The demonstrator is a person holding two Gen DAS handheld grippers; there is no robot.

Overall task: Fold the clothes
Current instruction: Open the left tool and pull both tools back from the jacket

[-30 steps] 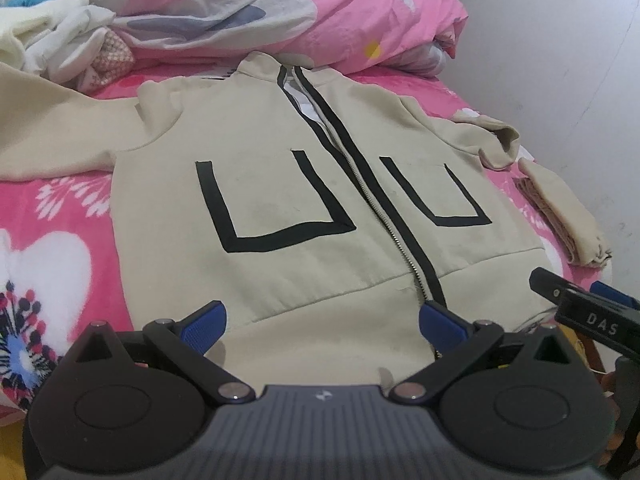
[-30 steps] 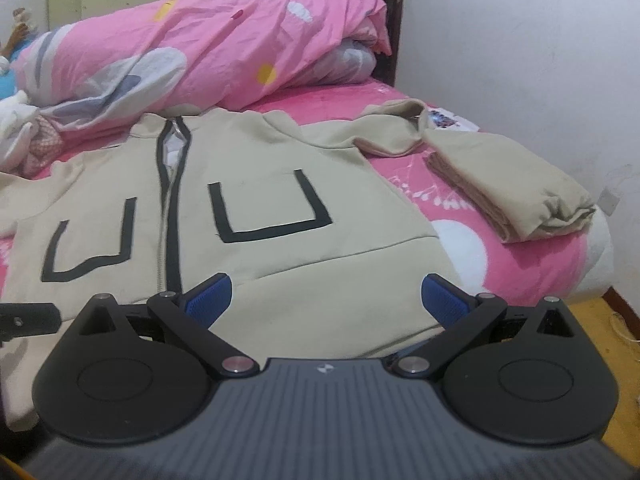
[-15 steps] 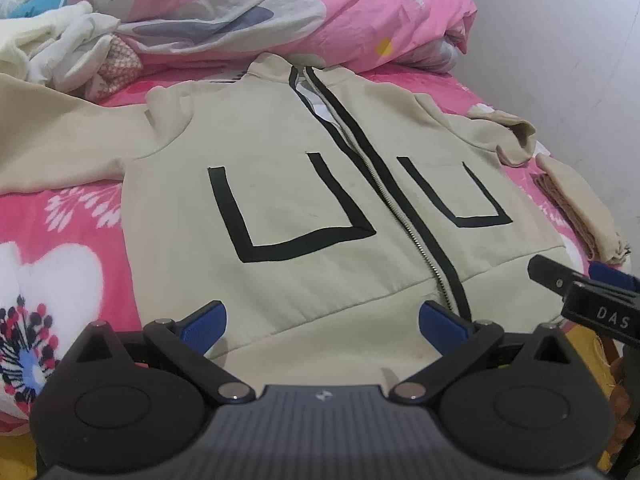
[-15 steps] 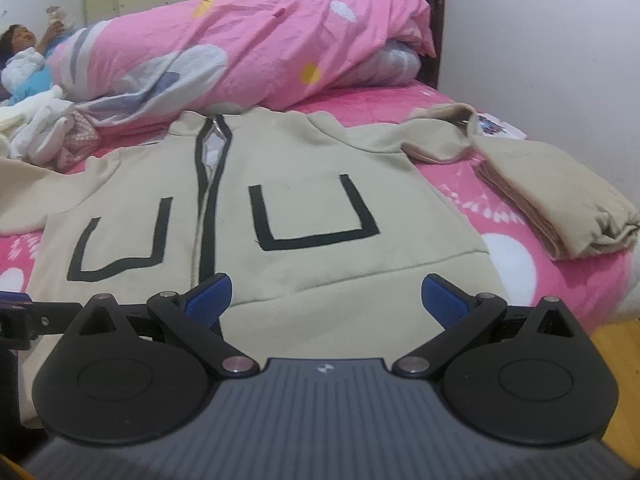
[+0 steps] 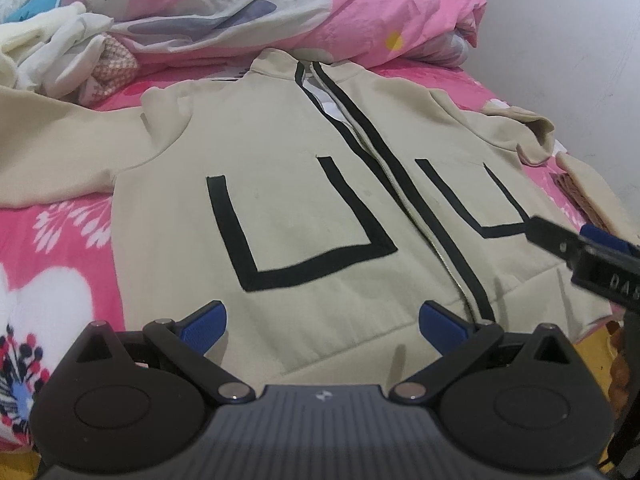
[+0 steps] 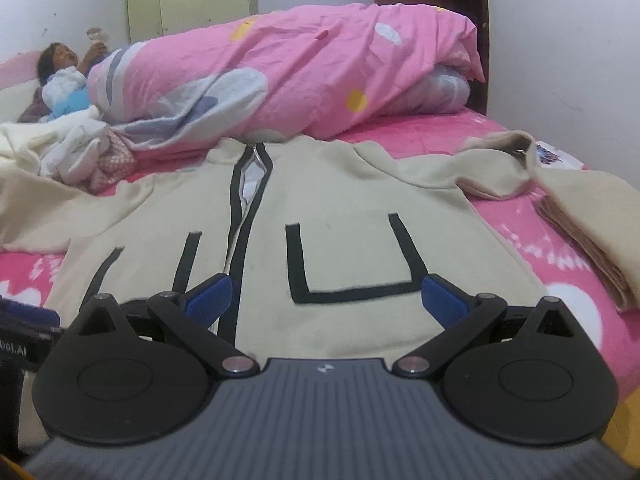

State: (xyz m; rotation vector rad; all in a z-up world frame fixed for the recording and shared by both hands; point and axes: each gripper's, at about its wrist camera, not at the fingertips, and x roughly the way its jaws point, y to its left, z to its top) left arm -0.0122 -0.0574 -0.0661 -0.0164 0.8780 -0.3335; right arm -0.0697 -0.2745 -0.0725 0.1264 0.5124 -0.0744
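Observation:
A beige zip jacket (image 5: 288, 184) (image 6: 360, 216) with black pocket outlines lies face up on the bed, front zipped, sleeves spread to both sides. My left gripper (image 5: 322, 322) hovers open just above its hem, left of the zip. In the right wrist view my right gripper (image 6: 326, 300) is open over the hem, right of the zip, under the right pocket outline. From the left wrist view the right gripper's fingers (image 5: 560, 240) show at the far right edge. Neither gripper has cloth between its blue pads.
A pink duvet (image 6: 304, 76) is heaped behind the collar. Loose white clothes (image 5: 60, 48) lie at the back left. A folded beige garment (image 6: 592, 232) sits by the right bed edge near the wall. A person lies at the far left (image 6: 60, 68). The pink floral sheet (image 5: 52, 248) shows left.
Both grippers have moved forward over the jacket's hem, so the jacket looms larger. Their fingers stay open, and the jacket has not shifted.

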